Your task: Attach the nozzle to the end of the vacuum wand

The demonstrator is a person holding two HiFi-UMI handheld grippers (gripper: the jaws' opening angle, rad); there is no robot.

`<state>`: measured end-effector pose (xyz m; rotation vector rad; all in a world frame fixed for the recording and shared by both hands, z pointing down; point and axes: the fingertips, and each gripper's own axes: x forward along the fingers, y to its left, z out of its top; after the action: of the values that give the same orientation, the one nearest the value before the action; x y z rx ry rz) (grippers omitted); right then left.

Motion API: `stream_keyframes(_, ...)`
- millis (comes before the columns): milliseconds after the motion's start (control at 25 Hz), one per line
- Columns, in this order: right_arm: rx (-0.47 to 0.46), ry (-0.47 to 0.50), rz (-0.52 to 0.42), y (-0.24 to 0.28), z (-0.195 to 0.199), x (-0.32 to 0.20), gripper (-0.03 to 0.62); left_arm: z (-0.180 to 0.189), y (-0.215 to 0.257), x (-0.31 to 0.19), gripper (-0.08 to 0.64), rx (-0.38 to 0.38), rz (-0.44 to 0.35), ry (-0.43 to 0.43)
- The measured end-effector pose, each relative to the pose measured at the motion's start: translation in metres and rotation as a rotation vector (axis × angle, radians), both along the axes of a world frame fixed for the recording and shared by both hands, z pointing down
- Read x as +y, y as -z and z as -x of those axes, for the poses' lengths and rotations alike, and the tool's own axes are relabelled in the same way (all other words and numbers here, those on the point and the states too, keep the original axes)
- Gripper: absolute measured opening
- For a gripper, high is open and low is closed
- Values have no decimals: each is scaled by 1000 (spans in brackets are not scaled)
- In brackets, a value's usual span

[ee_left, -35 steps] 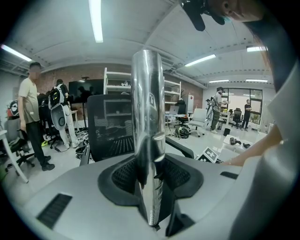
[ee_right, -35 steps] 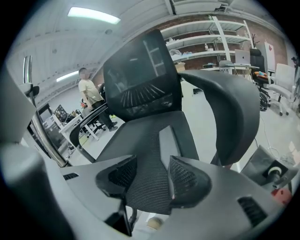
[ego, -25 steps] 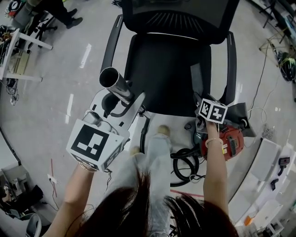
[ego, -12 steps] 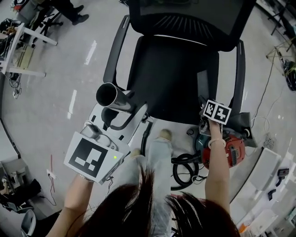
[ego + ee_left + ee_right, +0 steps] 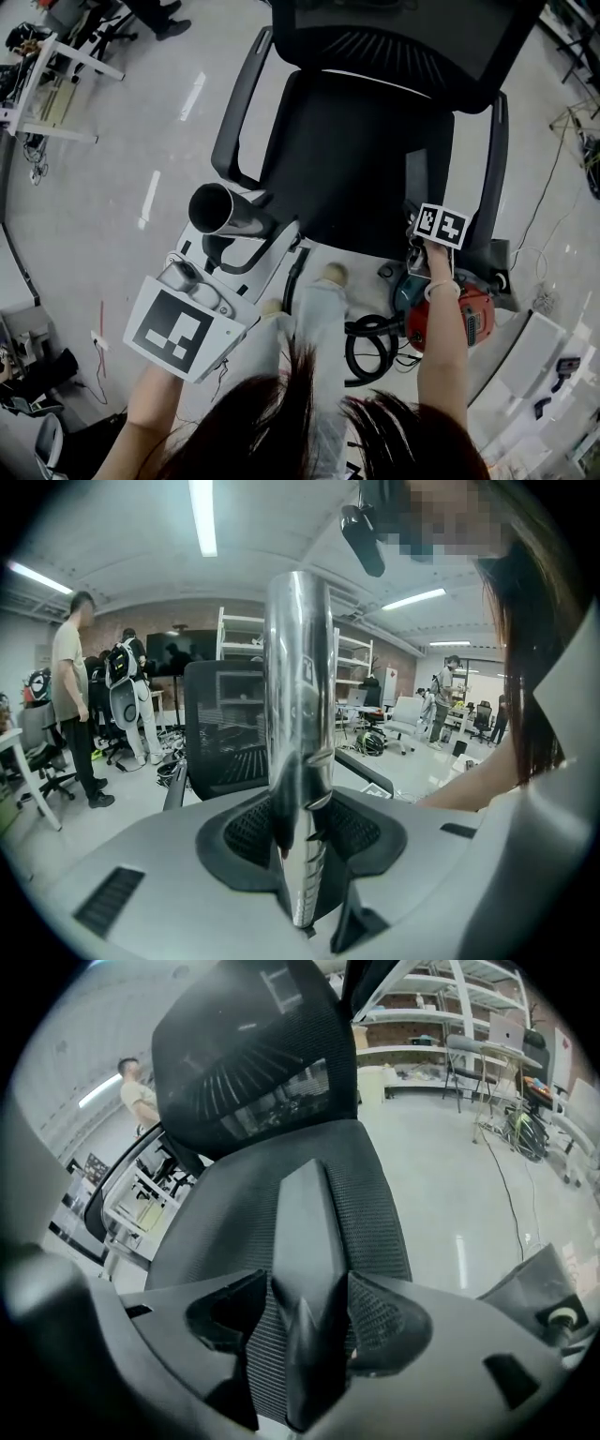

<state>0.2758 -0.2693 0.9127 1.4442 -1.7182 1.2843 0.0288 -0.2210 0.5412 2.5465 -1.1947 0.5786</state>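
Head view looks down on a black office chair. Off its left front corner, the left gripper holds the vacuum wand with the tube's open mouth tilted up toward us. In the left gripper view the jaws pinch the chrome tube, which rises straight up between them. Over the right side of the seat hangs the right gripper, pointing steeply down. Its jaws have just been opening and now stand spread, with the nozzle lying between them on the mesh. As far as we can judge, they are not yet squeezing it.

We take the step in hand to be picking up the nozzle. To do it well, we keep the jaws centred astride it and sink low enough that the pads meet its flanks rather than its top. We then close squarely so it cannot skid, leaving its coupling end free for the wand.

The nozzle looks dark, matte, long and flattish, narrowing toward the backrest. We cannot tell which end is the socket.
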Motion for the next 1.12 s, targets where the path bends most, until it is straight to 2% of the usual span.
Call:
stream_keyframes(360, 9, 52, 89, -11, 2, -2, 261, 0, -2, -2, 146, -11, 9, 24)
stream_keyframes(600, 55, 74, 79, -9, 1, 1, 259, 1, -4, -1, 146, -27, 11, 20)
stream_keyframes(920, 91, 200, 120, -8, 14, 24, 261, 8, -6, -5, 146, -20, 7, 22)
stream_keyframes(1120, 106, 204, 124, -8, 23, 37, 261, 9, -6, -5, 146, -18, 1, -1)
